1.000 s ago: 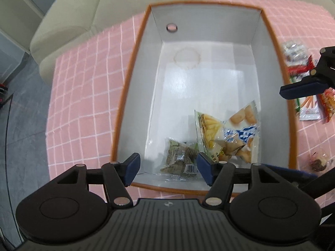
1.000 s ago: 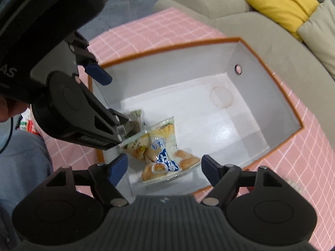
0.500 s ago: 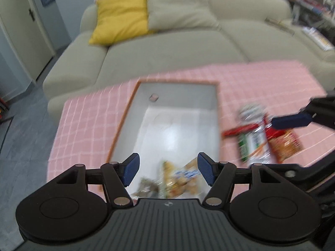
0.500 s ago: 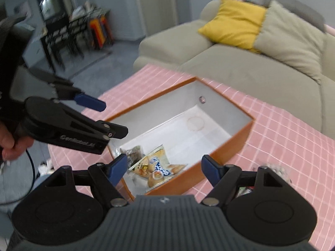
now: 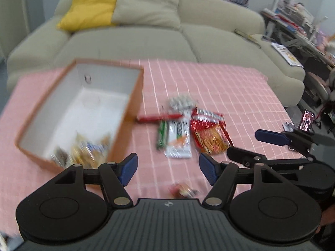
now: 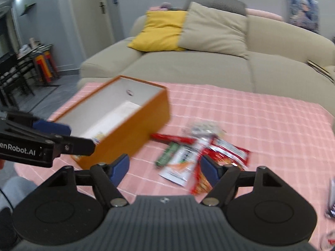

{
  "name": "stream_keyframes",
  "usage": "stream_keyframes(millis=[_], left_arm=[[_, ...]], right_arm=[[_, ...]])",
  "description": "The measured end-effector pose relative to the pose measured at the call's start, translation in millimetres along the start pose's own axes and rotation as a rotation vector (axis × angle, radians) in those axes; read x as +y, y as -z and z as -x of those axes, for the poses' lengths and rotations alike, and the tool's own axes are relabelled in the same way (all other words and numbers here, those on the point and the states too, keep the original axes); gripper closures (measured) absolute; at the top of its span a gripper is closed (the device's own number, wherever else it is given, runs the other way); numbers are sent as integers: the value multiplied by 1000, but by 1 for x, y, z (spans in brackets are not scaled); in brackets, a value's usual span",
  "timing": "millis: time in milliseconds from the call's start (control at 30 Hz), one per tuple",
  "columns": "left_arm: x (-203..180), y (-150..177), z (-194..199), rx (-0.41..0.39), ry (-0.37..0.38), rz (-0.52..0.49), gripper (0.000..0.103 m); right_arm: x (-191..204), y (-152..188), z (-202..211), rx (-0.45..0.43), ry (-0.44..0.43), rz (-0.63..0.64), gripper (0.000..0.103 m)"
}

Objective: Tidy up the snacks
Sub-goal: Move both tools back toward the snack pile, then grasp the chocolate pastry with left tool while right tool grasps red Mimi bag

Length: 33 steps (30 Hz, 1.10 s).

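An orange box [image 5: 134, 102] with a white inside stands on the pink checked cloth and holds a few snack packets [image 5: 83, 152]; it also shows in the right wrist view [image 6: 134, 129]. To its right lie loose snacks: a red stick [image 5: 159, 117], a silver packet [image 5: 181, 102], a green bar [image 5: 162, 135], a white packet [image 5: 179, 140] and a red bag [image 5: 209, 133]. A small wrapped snack [image 5: 182, 190] lies near the front. My left gripper [image 5: 167, 168] is open and empty, above the cloth. My right gripper [image 6: 165, 168] is open and empty, over the loose snacks [image 6: 182, 163].
A beige sofa [image 5: 146, 35] with a yellow cushion [image 5: 88, 6] runs behind the table. Cluttered shelves [image 5: 297, 27] stand at the right. A phone [image 5: 306, 121] shows by the table's right edge. Dark chairs [image 6: 16, 73] stand at the far left.
Both grippers have lifted away from the box and swung right, towards the loose snacks. Both stay open and empty. The views are blurred by the motion.
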<state>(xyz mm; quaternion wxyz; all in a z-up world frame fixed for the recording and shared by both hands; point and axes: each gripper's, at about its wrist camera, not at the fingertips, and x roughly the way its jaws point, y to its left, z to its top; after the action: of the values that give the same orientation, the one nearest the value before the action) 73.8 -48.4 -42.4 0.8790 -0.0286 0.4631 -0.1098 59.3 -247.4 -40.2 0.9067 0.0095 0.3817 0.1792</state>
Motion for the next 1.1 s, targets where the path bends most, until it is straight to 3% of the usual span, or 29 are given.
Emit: stream_keyframes(millis=[133, 400, 533, 667, 933, 1100], left_arm=[[-11, 10, -22, 55, -23, 60, 27], [3, 34, -88, 259, -1, 274, 31], [5, 40, -117, 353, 3, 318, 32], [3, 45, -136, 407, -40, 350, 33], [6, 48, -157, 465, 15, 435, 33], [3, 48, -165, 501, 36, 428, 48]], right_arm=[[-19, 16, -2, 22, 29, 10, 39], [-34, 23, -26, 95, 88, 59, 40], [-39, 25, -39, 125, 103, 83, 40], [-44, 26, -51, 150, 103, 72, 41], [-51, 21, -84, 185, 108, 95, 41], [-57, 14, -110, 224, 101, 100, 38]])
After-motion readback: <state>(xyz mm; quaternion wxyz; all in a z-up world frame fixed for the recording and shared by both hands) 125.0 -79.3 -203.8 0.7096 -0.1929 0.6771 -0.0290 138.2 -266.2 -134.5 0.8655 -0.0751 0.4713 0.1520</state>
